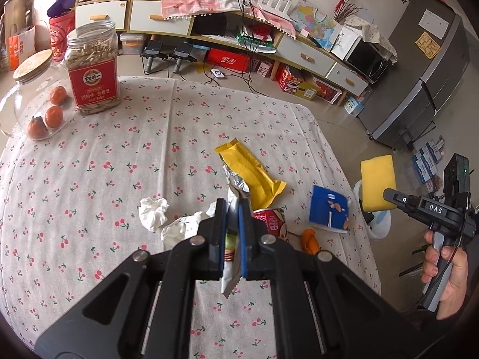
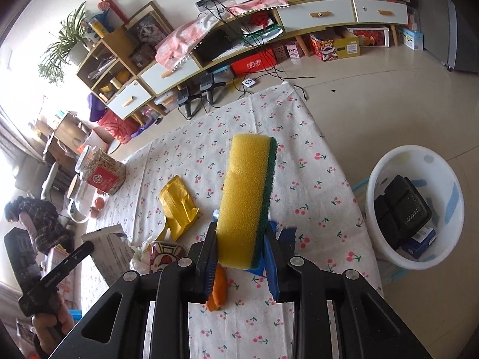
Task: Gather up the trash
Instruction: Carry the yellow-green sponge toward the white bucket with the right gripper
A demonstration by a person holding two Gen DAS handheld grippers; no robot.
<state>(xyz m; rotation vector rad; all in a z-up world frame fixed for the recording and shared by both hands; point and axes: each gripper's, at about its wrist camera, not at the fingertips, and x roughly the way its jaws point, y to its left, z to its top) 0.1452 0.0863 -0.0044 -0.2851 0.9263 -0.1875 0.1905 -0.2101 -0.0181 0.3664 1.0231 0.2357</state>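
Observation:
My left gripper (image 1: 232,206) is shut on a foil-lined snack wrapper (image 1: 232,257) and holds it above the cherry-print table (image 1: 89,179). Beneath lie a yellow wrapper (image 1: 248,173), crumpled tissues (image 1: 153,213), a red cup lid (image 1: 271,220), a blue packet (image 1: 327,209) and orange peel (image 1: 310,239). My right gripper (image 2: 241,239) is shut on a yellow-green sponge (image 2: 247,197) above the table's right side; it also shows in the left wrist view (image 1: 377,182). A white bin (image 2: 416,206) stands on the floor to the right.
A nut jar (image 1: 92,68) and a glass jug with oranges (image 1: 39,101) stand at the table's far left. A cabinet with cables (image 1: 239,39) lines the wall; a fridge (image 1: 425,83) is at the right. A person (image 2: 39,221) sits at the left.

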